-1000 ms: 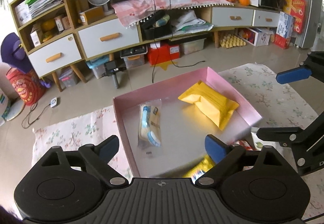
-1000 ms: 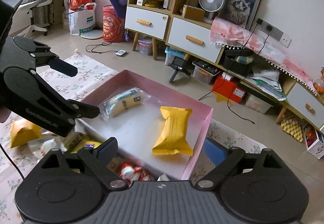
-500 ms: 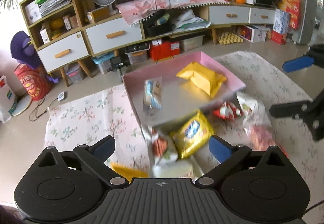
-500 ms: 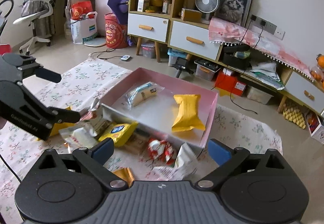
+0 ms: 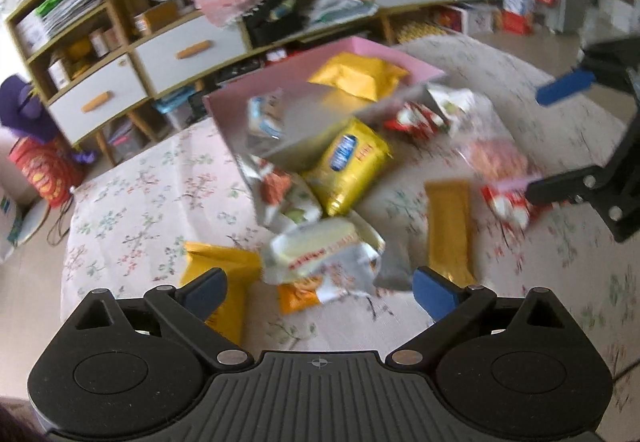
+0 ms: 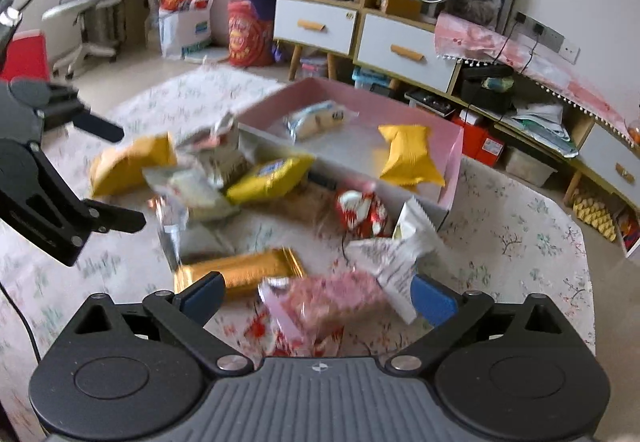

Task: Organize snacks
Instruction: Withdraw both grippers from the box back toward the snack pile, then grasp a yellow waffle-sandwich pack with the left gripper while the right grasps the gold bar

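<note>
Hovering with both tools spread wide and empty: left gripper (image 5: 320, 288) over the near pile, right gripper (image 6: 316, 292) over its own side, nothing between either pair of fingers. Loose snacks scattered on the floral cloth (image 5: 152, 202) just outside the pink box (image 5: 384, 56), at roughly 12 o'clock from the left tool. Inside the box already: a yellow pouch (image 5: 360, 76) toward 1 o'clock and a clear-wrapped bun (image 5: 262, 118) toward 11.

Nearest candidates, judged from these views: the white crinkled packet (image 5: 320, 254) straight ahead of the left tool at 12, and the pink-speckled bag (image 6: 328, 302) straight ahead of the right tool at 12, with the gold bar (image 6: 248, 272) at 11 beside it.

Best handled, probably, by picking one packet per tool and not raking the heap. Worth lowering until the fingers straddle a packet across its narrow width, then pinching the body, not a slippery crimped end. Worth watching overlaps: the white packet lies partly on an orange one (image 5: 298, 296), so a low pinch may catch both. Views blurred, so edges hard to judge.
</note>
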Tool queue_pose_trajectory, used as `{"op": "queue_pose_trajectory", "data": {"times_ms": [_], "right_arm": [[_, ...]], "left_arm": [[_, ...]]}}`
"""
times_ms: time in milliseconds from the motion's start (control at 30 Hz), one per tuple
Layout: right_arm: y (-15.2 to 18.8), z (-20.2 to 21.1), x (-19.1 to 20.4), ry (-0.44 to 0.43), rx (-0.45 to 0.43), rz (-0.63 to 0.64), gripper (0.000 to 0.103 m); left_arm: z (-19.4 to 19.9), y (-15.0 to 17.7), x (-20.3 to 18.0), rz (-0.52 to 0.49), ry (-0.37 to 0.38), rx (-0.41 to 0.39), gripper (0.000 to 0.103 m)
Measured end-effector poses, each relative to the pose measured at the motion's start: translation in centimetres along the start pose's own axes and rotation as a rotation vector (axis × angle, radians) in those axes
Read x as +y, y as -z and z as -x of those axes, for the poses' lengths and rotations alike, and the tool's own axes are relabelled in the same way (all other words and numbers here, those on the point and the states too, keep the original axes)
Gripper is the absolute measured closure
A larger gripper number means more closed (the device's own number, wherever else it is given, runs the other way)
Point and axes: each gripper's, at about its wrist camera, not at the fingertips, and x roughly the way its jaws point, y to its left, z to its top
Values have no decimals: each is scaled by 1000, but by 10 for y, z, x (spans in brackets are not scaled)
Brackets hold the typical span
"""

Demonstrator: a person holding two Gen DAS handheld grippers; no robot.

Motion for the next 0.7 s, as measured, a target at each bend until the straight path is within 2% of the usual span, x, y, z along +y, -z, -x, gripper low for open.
{"op": "queue_pose_trajectory", "data": {"times_ms": [133, 233, 467, 567, 700], "right_arm": [[8, 0, 5, 15, 1, 48, 19], [9, 2, 9, -12, -16, 58, 19], [-6, 4, 28, -100, -44, 66, 20], [-15, -2, 39, -136, -36, 71, 26], [-24, -15, 49, -187, 5, 56, 38]], "left_arm": [[-4, 8, -11, -95, 7, 1, 3], [-3, 13, -10, -138, 4, 1, 3], [2, 15, 22, -107, 8, -2, 3], [2, 17, 38, -94, 21, 0, 3], [-3, 19, 56, -61, 37, 14, 4]]}}
